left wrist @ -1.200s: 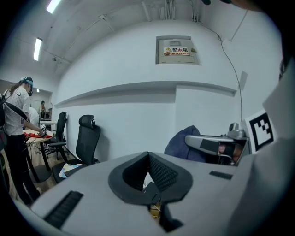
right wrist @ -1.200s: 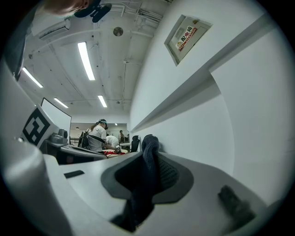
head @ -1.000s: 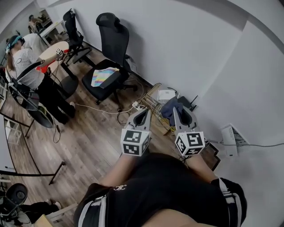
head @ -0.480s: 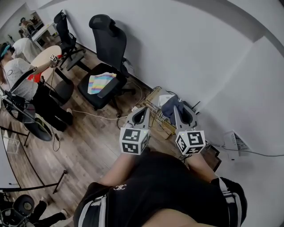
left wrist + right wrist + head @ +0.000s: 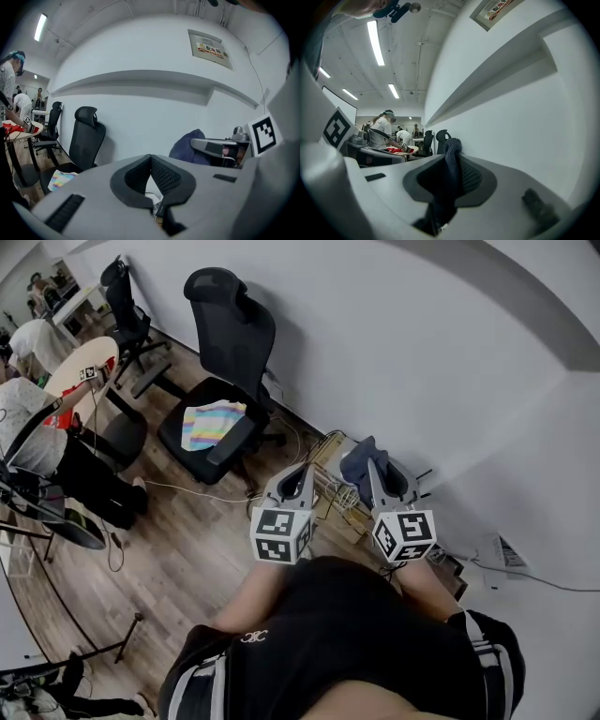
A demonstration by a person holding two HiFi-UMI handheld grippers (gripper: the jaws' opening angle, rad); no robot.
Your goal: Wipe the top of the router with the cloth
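In the head view my right gripper (image 5: 376, 465) is shut on a dark blue cloth (image 5: 357, 463), which bunches past its tips near the foot of the white wall. The right gripper view shows that cloth (image 5: 452, 165) pinched between the jaws and hanging down. My left gripper (image 5: 301, 472) is held beside it, shut and empty; its pads meet in the left gripper view (image 5: 151, 157). The router itself is hidden behind the cloth and the right gripper. Only a thin dark rod (image 5: 426, 474) shows by the wall.
A wire rack (image 5: 330, 486) and cables lie on the wood floor below the grippers. A black office chair (image 5: 223, 371) with a striped cloth on its seat stands at the left. A person (image 5: 37, 427) works at a round table (image 5: 73, 376) further left. A white box (image 5: 497, 549) sits at the wall on the right.
Both grippers have drawn a little closer to the wall, and the view has shifted with them. The white box by the rack is now hidden behind the cloth. The right gripper's hold is unchanged.
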